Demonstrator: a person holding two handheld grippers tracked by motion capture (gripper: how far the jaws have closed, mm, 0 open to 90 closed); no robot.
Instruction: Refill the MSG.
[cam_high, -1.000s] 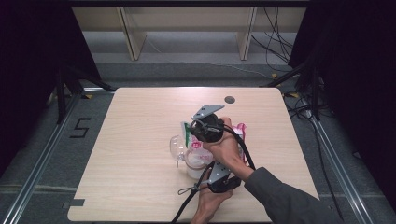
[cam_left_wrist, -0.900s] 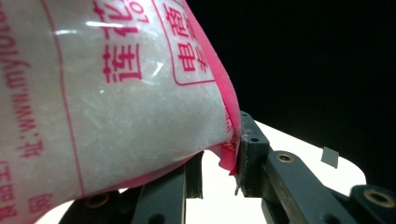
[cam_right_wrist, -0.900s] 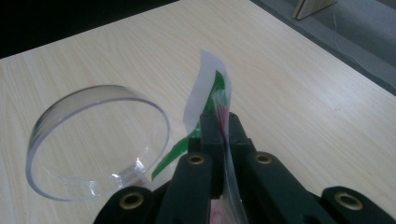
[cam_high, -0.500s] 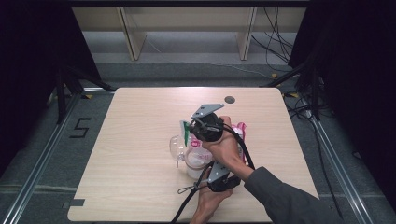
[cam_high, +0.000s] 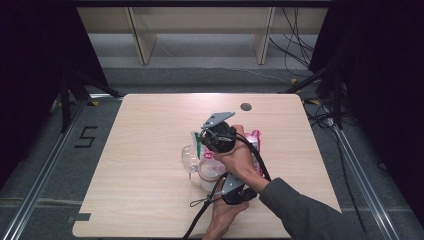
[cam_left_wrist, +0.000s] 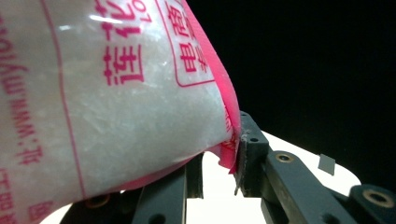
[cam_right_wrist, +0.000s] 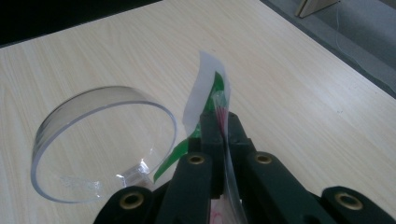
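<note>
Left tool (cam_high: 235, 192): nearest the tabletop's front edge, held in a hand (cam_high: 225, 212) that enters from the bottom of the high view. Its own camera shows the jaws clamped on the lower pink seam of a clear bag (cam_left_wrist: 116, 102) printed with red characters and packed with white granules; the bag bulges up and over the jaws.

Right tool (cam_high: 210, 135): beyond the left one, in a hand (cam_high: 239, 160) whose dark sleeve (cam_high: 305, 215) crosses from the lower right. A grey three-cornered plate (cam_high: 217, 120) sits on top. Jaws pressed together on the bag's upper edge, a thin flap of white, green and pink film (cam_right_wrist: 212, 100) standing upright between the tips.

Bag, high view (cam_high: 256, 142): held between the two tools near the tabletop's middle, mostly hidden by hand and tool; whether its base touches the wood is not certain.

Clear round container (cam_right_wrist: 100, 140): just beside the right tool on the tabletop (cam_high: 150, 150), rim open, walls transparent. In the high view (cam_high: 190, 160) it sits directly left of the bag.

Dark round spot (cam_high: 245, 106): near the tabletop's far edge, well apart from the tools.

Floor mark "5" (cam_high: 86, 136): left of the tabletop.

Pale shelving (cam_high: 200, 30): beyond the far edge.
</note>
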